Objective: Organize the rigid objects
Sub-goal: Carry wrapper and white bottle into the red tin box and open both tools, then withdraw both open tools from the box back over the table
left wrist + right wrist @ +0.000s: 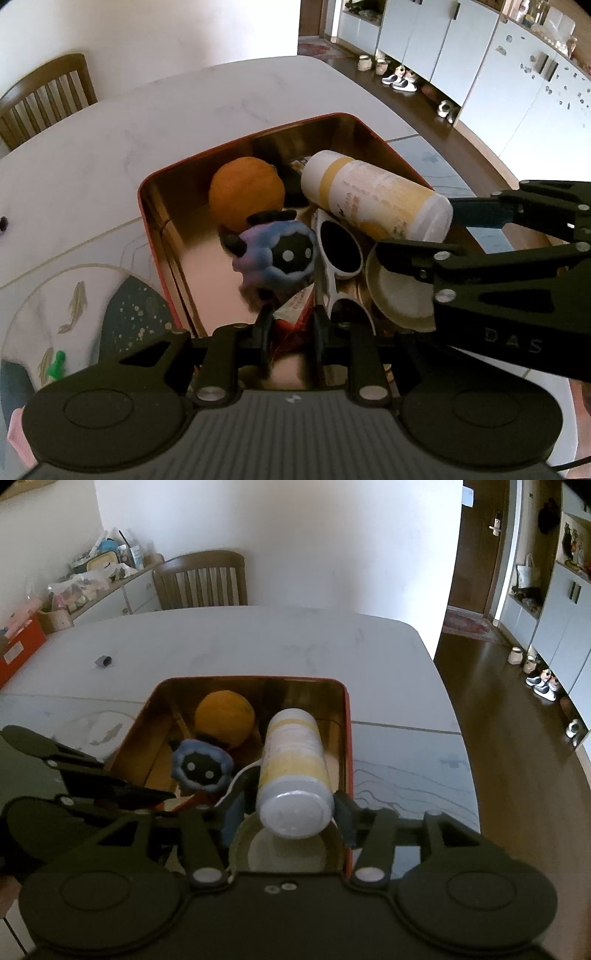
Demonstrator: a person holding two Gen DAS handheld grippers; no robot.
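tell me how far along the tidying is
Mostly done: the orange ball, white sunglasses, a round lid and a blue plush toy already lie in the red tin. The white and yellow bottle sits between the right hand-held gripper's parted fingers. Left: a small dark object on the table.

We look steeply down from both wrists, close above the same red tin [155, 206], left view slanting rightward, right view straight ahead.

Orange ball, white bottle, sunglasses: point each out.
orange ball [245, 190], left wrist view, middle of its surface
white bottle [291, 760], right wrist view, mid label
sunglasses [340, 245], left wrist view, upper dark lens
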